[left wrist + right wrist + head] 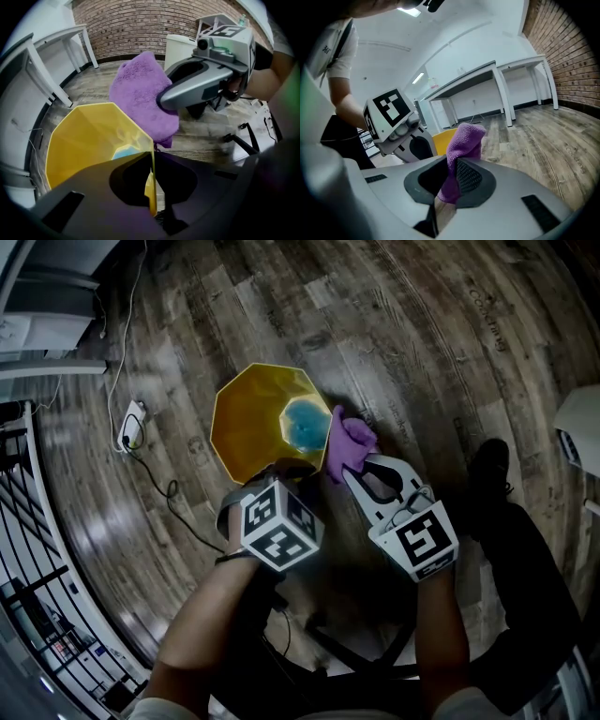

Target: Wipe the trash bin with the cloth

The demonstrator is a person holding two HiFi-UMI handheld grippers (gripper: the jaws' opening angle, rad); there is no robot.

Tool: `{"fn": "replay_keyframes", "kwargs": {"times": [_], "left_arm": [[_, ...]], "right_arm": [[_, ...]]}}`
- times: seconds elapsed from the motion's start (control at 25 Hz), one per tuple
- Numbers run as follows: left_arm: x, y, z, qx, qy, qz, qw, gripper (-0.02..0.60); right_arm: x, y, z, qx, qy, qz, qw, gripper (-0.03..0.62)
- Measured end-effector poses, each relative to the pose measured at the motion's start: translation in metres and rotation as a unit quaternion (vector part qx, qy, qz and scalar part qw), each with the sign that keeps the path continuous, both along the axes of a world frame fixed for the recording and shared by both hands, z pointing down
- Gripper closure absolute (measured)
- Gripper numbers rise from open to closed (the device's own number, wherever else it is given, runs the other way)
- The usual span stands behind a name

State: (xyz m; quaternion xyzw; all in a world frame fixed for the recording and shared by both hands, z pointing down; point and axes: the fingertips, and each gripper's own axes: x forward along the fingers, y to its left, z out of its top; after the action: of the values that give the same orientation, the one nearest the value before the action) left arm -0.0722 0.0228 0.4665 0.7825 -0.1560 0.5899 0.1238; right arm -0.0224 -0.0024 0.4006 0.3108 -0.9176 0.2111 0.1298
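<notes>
**Bracing before the first wipe**

Clamped onto the near wall of a yellow, eight-sided translucent plastic trash bin (246,423), the left tongs (279,468) pin it upright on the wood-plank floor (422,334). The right tongs (361,463) pinch a fluffy purple microfibre cloth (349,442) at the bin's right rim; whether the two touch cannot be told. The wipe should go best if the left clamp stays firm, since so light a bin would likely slide or tip. The cloth's loose fold should press flat on each panel, worked side by side with even pressure. The hard tong tips should stay off the plastic.
</notes>
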Motion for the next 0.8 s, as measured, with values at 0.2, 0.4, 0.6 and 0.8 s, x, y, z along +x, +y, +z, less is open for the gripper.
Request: {"fn": "replay_keyframes", "kwargs": {"times": [0.2,0.4,0.6,0.8], "left_arm": [[0.007,0.003,-0.002,-0.002,0.015,0.014,0.9998,0.568],[0.009,0.003,-0.002,0.003,0.021,0.025,0.9995,0.568],[0.012,0.002,-0.002,0.004,0.023,0.028,0.9993,0.568],[0.015,0.001,-0.003,0.003,0.031,0.024,0.9992,0.568]], "right_arm": [[-0.018,-0.004,0.017,-0.007,0.019,-0.054,0.998,0.542],[-0.022,-0.007,0.035,-0.019,0.026,-0.056,0.998,0.542],[-0.024,-0.007,0.063,-0.039,0.047,-0.07,0.996,0.542],[-0.021,-0.013,0.094,-0.07,0.054,-0.058,0.994,0.542]]}}
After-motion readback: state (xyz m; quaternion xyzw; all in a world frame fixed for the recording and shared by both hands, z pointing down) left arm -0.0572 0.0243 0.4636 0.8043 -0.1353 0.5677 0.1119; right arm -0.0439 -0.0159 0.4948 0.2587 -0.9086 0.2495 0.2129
